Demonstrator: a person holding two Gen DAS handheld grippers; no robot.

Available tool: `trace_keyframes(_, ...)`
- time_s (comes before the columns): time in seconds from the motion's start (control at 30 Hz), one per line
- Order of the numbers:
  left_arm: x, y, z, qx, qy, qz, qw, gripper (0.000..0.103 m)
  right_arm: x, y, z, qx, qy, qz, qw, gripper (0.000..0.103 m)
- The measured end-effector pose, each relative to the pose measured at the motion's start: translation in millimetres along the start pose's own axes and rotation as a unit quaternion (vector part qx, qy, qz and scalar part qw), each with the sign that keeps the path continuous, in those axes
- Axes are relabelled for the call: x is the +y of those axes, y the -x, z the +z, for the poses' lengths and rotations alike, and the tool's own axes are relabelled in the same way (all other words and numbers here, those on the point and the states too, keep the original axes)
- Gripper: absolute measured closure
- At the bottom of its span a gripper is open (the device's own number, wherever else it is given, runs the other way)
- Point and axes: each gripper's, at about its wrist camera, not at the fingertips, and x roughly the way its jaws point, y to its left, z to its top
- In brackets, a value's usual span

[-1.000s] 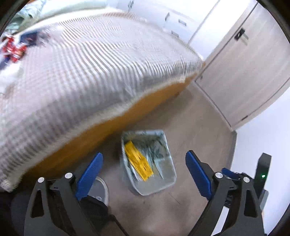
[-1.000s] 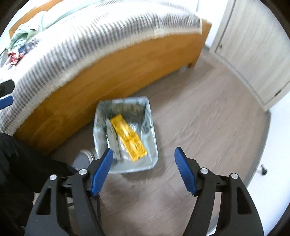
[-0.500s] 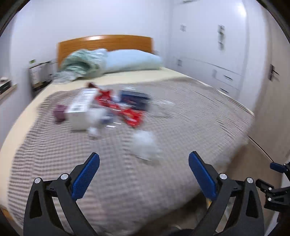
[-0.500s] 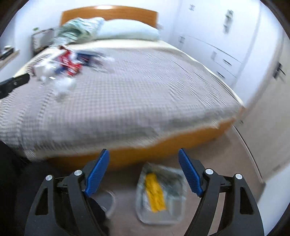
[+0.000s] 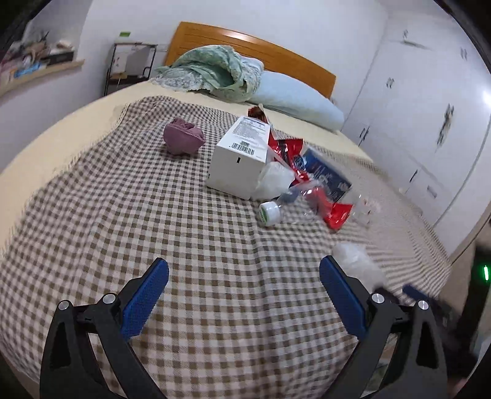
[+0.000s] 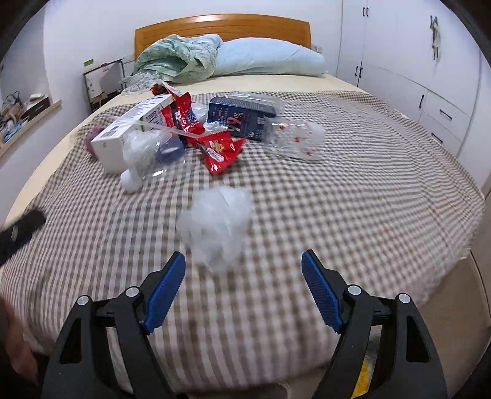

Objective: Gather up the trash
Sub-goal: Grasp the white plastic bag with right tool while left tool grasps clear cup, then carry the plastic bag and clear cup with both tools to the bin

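Trash lies in a heap on the checked bedspread: a white box, a clear bottle with a white cap, red snack wrappers and a dark blue box. A crumpled clear plastic wad sits apart, nearer the foot of the bed. My right gripper hangs open just short of that wad, with nothing between its fingers. Well short of the heap, my left gripper stands wide open and empty over bare bedspread, with the wad beyond its right finger.
A purple cloth ball lies left of the white box. A green blanket and a blue pillow rest against the wooden headboard. White wardrobes line the right wall. A wire rack stands at the bed's left.
Both views have swung up from the bin on the floor to the bed top. Both grippers have since moved in over the bedspread, and the trash now looks closer.
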Motion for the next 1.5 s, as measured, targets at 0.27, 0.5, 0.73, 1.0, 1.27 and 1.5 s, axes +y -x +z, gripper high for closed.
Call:
trace_keyframes(0.27, 6, -14, -5, 0.028, -0.002, -0.004, 0.9996, 0.008, 6, -33, 17, 0.007, -0.061, 0.044, 0.997, 0.098)
trace_keyframes(0.5, -14, -16, -2, 0.028, -0.035, -0.006, 0.999, 0.008, -26, -14, 17, -0.035, -0.095, -0.001, 0.995, 0.099)
trace_keyframes(0.73, -119, -60, 53, 0.027, -0.17, 0.02, 0.9849, 0.008, -51, -13, 15, -0.027, -0.122, 0.005, 0.992, 0.099)
trace_keyframes(1.0, -159, -169, 76, 0.094, -0.227, 0.196, 0.9493, 0.028, -77, -13, 9, -0.013, -0.147, 0.035, 0.988, 0.099)
trace_keyframes(1.27, -90, -67, 46, 0.067, -0.147, 0.116, 0.98, 0.094, -60, -14, 6, 0.002, -0.103, 0.088, 0.991, 0.099)
trace_keyframes(1.5, -16, -12, 31, 0.095, -0.046, 0.095, 0.9898, 0.103, -26, -5, 6, -0.014, -0.053, 0.135, 0.989, 0.099)
